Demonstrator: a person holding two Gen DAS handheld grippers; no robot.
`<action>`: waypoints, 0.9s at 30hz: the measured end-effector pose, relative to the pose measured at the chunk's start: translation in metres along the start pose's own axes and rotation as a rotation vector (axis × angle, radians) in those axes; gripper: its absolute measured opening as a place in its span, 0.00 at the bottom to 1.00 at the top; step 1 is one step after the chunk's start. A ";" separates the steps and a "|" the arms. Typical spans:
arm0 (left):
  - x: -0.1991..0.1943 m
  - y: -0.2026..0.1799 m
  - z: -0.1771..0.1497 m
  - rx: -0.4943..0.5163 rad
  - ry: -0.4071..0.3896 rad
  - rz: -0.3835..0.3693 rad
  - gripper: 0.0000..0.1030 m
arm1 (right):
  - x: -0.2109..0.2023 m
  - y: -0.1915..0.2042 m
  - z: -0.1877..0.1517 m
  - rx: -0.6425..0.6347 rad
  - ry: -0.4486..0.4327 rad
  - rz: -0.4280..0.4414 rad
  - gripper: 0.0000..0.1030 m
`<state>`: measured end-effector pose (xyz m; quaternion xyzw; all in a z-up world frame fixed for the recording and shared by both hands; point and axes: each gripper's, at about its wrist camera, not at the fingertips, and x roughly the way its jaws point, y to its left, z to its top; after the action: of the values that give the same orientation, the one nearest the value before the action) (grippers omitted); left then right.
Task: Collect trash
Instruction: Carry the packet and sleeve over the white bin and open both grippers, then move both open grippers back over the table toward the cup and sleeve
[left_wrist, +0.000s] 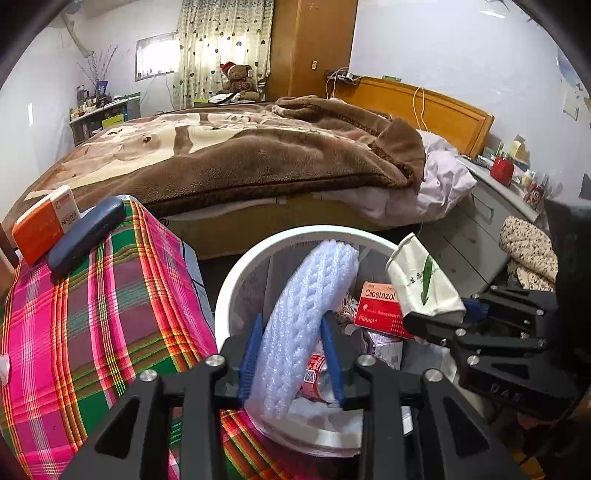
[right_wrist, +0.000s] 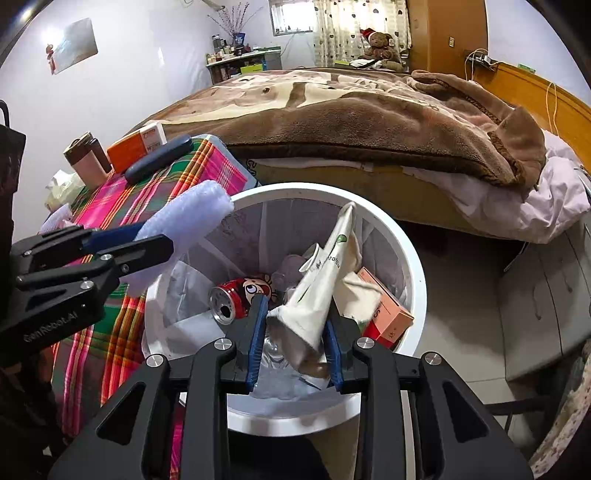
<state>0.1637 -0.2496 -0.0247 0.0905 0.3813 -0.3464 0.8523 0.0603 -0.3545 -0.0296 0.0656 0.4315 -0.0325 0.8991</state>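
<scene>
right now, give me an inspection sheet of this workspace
surface: plaid cloth over a box beside the white bin.
job's things: foam sheet and flattened paper cup above the bin; red can and medicine box inside.
clutter: orange box, dark case, tumbler on the cloth.
grippers: left gripper has the foam between its pads; right gripper, the cup.
cables: yellow cable on the headboard.
surroundings: bed with brown blanket, teddy bear, drawers.

Walls: pale lilac.
Bed (left_wrist: 236, 155): brown blanket, wooden headboard (left_wrist: 436, 107).
Window (left_wrist: 155, 55): daylit, heart-print curtain (left_wrist: 221, 40).
Wardrobe (left_wrist: 314, 48): wood.
</scene>
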 end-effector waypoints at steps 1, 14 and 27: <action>-0.001 0.001 0.000 -0.003 -0.002 -0.004 0.41 | 0.000 0.001 0.000 -0.007 0.001 -0.006 0.39; -0.015 0.018 -0.006 -0.047 -0.010 0.023 0.49 | -0.009 0.004 0.000 0.013 -0.043 -0.013 0.57; -0.049 0.039 -0.017 -0.107 -0.059 0.055 0.50 | -0.027 0.021 -0.002 0.036 -0.122 -0.035 0.57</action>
<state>0.1561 -0.1881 -0.0054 0.0450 0.3714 -0.3046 0.8760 0.0446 -0.3330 -0.0079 0.0721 0.3763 -0.0598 0.9217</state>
